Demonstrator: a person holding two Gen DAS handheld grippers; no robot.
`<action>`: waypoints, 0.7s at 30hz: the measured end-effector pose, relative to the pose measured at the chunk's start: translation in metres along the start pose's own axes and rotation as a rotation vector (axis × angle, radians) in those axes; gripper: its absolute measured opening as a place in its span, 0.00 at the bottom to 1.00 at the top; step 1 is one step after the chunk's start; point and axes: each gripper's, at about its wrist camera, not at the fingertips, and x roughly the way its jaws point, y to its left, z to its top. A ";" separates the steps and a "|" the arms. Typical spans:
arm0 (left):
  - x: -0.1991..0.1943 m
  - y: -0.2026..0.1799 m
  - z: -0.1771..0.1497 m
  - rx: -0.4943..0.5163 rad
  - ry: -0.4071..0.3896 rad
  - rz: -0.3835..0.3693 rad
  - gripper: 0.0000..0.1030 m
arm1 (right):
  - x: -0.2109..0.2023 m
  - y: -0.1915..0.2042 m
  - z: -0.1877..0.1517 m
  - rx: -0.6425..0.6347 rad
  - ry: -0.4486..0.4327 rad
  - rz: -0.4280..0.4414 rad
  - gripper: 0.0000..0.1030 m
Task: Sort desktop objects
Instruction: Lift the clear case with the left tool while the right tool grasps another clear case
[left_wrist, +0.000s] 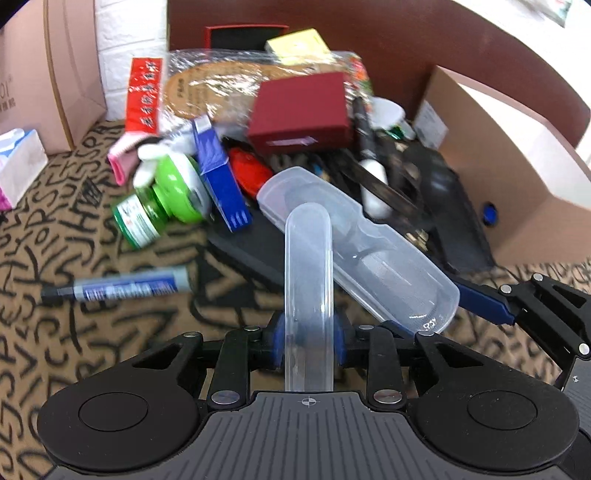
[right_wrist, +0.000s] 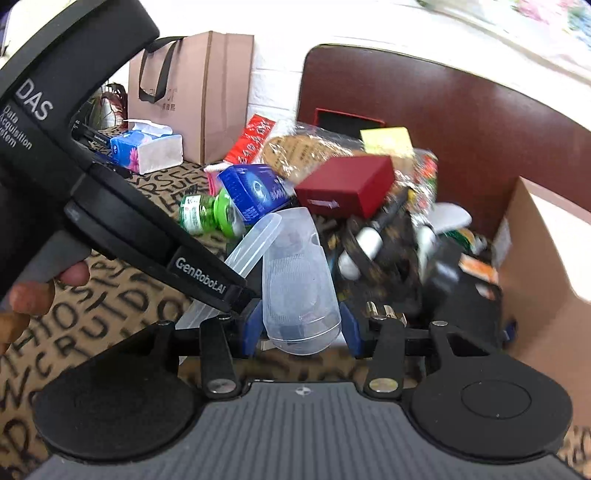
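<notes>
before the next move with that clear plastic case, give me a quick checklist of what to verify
1. Left gripper shut on the clear lid half: ok, blue pads press both its sides.
2. Right gripper shut on the clear case body: ok, the pads flank its rounded end.
3. The two halves joined or apart: cannot tell, they overlap in both views.
4. Case contents: cannot tell, only faint shapes show through the plastic.
5. Grippers clear of each other: not ok, the left one crosses right in front of the right one.
6. Table ahead: not ok, the marker, green bottle and red box crowd it.
</notes>
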 end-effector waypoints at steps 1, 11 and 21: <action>-0.003 -0.003 -0.005 0.002 0.004 -0.004 0.23 | -0.008 0.000 -0.004 0.008 0.002 -0.004 0.49; -0.015 -0.044 -0.044 0.059 0.076 -0.041 0.23 | -0.081 -0.004 -0.056 0.112 0.068 -0.070 0.48; -0.028 -0.079 -0.081 0.160 0.087 -0.071 0.45 | -0.150 -0.018 -0.114 0.270 0.126 -0.128 0.49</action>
